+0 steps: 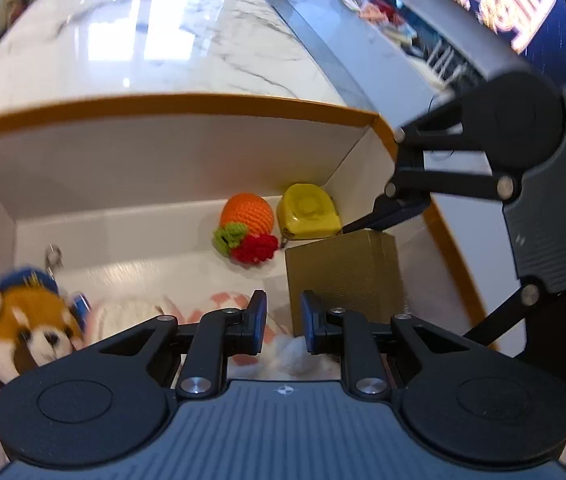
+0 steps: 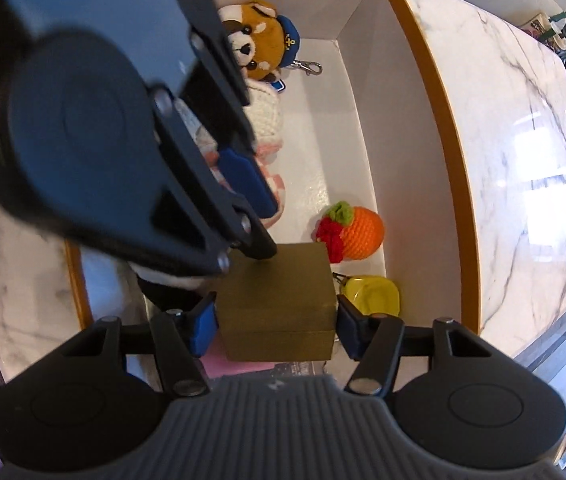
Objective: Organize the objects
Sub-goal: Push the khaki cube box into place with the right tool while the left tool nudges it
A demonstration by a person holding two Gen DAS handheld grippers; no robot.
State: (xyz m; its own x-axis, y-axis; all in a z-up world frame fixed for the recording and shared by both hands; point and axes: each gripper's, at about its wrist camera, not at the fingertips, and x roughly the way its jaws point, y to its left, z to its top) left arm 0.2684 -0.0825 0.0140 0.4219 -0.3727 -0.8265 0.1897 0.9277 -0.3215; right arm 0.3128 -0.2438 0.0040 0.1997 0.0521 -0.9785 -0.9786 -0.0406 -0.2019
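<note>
The right gripper (image 2: 277, 326) clamps the olive box (image 2: 279, 304) by its flat sides — rigid, probably light, smooth-faced — beside the yellow tape measure (image 2: 371, 295); the left gripper (image 1: 282, 320) narrow, empty.

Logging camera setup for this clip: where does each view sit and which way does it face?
Left wrist: on the left gripper, looking steeply down into the orange-rimmed box; own nearly closed fingers show, plus the right gripper on the gold box.
Right wrist: on the right gripper, looking almost straight down; own fingers straddle the gold box.
Shared: gold box, crocheted orange, yellow tape measure, plush keychain.
</note>
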